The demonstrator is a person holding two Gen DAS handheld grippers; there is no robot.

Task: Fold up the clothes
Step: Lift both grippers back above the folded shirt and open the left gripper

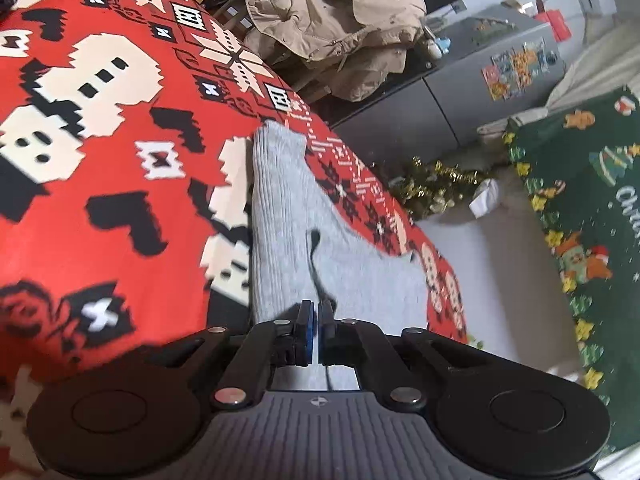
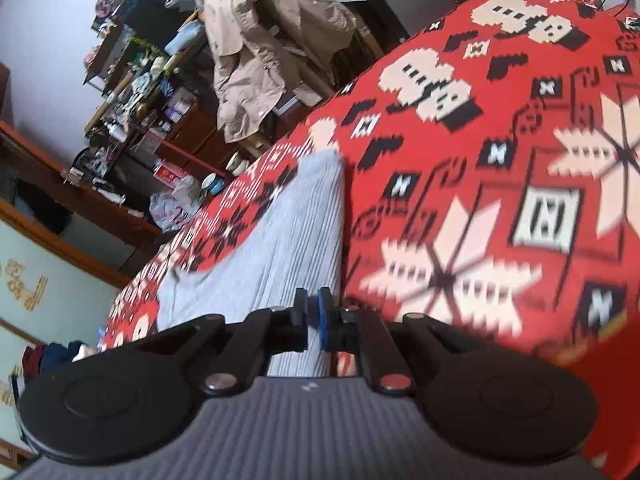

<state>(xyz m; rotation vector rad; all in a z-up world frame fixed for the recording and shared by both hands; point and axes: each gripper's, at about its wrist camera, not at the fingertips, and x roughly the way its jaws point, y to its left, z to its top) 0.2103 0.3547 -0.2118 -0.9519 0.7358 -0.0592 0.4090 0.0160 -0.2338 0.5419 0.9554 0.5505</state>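
Note:
A grey ribbed garment [image 1: 288, 208] lies stretched over the red patterned blanket [image 1: 120, 140], with a thin dark cord running along it toward my left gripper [image 1: 318, 306]. That gripper is shut on the garment's near edge, its jaws almost touching. In the right wrist view the same grey garment [image 2: 296, 240] runs from the blanket's [image 2: 480, 160] far edge down to my right gripper [image 2: 313, 294]. This gripper is shut on the cloth too, with a thin fold pinched between its pads. The held edges are hidden under the fingers.
A beige jacket [image 1: 332, 20] hangs over a chair beyond the blanket [image 2: 260, 52]. A grey cabinet [image 1: 480, 92], gold tinsel [image 1: 436, 184] and a green Christmas rug [image 1: 580, 200] lie to the right. Cluttered wooden shelves [image 2: 132, 100] stand at the left.

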